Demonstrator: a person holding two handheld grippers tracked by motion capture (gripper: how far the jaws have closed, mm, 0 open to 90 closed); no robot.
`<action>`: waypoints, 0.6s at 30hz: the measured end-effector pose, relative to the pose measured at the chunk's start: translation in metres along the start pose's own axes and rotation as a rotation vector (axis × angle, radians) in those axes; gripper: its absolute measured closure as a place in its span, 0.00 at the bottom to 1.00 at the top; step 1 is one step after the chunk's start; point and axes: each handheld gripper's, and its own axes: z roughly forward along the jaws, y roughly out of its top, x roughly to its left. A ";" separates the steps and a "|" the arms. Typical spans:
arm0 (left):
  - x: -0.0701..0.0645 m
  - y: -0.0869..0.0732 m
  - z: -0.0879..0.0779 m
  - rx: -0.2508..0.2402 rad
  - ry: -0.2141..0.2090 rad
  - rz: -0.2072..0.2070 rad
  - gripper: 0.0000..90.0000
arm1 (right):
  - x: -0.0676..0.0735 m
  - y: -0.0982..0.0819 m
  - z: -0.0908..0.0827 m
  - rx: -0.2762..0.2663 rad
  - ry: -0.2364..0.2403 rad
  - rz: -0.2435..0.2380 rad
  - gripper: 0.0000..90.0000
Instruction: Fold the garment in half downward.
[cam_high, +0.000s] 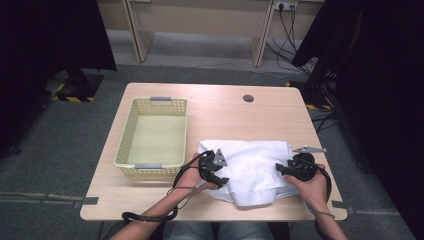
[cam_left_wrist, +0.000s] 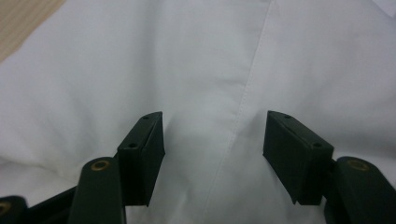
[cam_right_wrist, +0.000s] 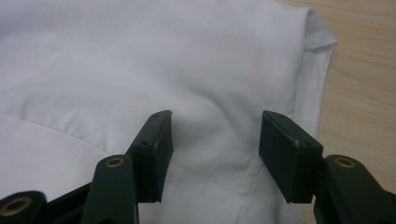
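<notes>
White cloth (cam_high: 250, 170), a folded garment, lies on the near right part of the wooden surface (cam_high: 220, 105), just right of the pale yellow basket (cam_high: 152, 132). You hold your left claw (cam_high: 220, 176) over the cloth's left edge and your right claw (cam_high: 282, 169) over its right edge. Both claws stand released, jaws apart above the fabric, gripping nothing. A stitched seam (cam_left_wrist: 245, 88) runs between your left claw's jaws.

Folded white shirt (cam_high: 252, 167) on table
</notes>
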 end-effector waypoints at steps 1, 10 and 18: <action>0.001 0.000 0.000 0.001 0.002 -0.001 0.42 | -0.001 0.000 0.003 0.007 -0.003 0.004 0.49; 0.009 0.009 0.009 -0.002 0.030 -0.018 0.41 | -0.010 0.007 0.011 0.013 -0.029 0.024 0.49; 0.021 0.016 0.018 -0.014 0.056 -0.050 0.41 | -0.020 0.016 0.018 0.009 -0.046 0.023 0.49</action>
